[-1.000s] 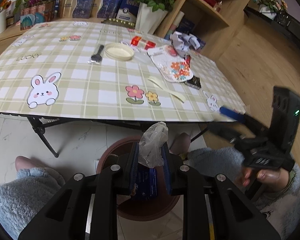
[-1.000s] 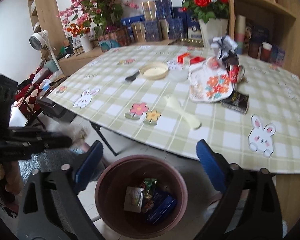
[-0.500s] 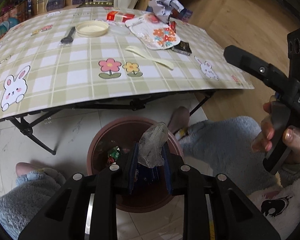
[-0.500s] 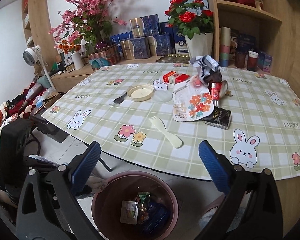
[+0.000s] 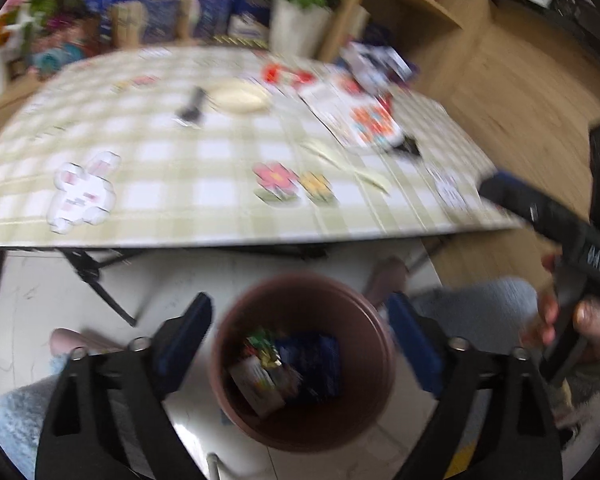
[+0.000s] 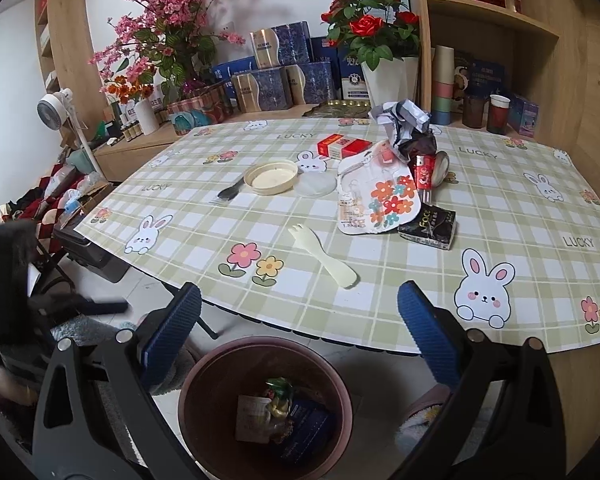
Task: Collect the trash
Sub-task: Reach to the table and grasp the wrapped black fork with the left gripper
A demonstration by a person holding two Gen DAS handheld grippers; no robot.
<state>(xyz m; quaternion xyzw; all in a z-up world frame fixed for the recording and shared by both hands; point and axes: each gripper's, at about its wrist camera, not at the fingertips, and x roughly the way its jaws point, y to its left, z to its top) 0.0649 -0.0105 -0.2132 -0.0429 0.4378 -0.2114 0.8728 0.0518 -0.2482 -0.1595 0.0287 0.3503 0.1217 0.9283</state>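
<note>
My left gripper (image 5: 300,336) hangs over the brown bin (image 5: 374,320) on the floor, its jaws opening wide with nothing between them. Inside the bin lie a white packet (image 5: 256,380), a green-gold wrapper and a blue packet (image 5: 312,364); this view is blurred. My right gripper (image 6: 300,334) is open and empty above the same bin (image 6: 334,364), facing the table. Trash on the table includes a cream spork (image 6: 324,256), a black packet (image 6: 428,228), a flower-print pouch (image 6: 380,200), a red box (image 6: 344,146) and crumpled paper (image 6: 400,120).
The checked tablecloth (image 6: 520,208) also bears a cream lid (image 6: 272,176), a clear lid (image 6: 316,186), a black fork (image 6: 228,194) and a red can (image 6: 426,168). Flower vases and boxes stand behind. A hand (image 5: 588,316) holds the other tool at the right. Table legs flank the bin.
The left jaws held a crumpled clear plastic wrapper above the bin; now they stand wide and the wrapper is gone from between them. The right view has tilted up toward the table.
</note>
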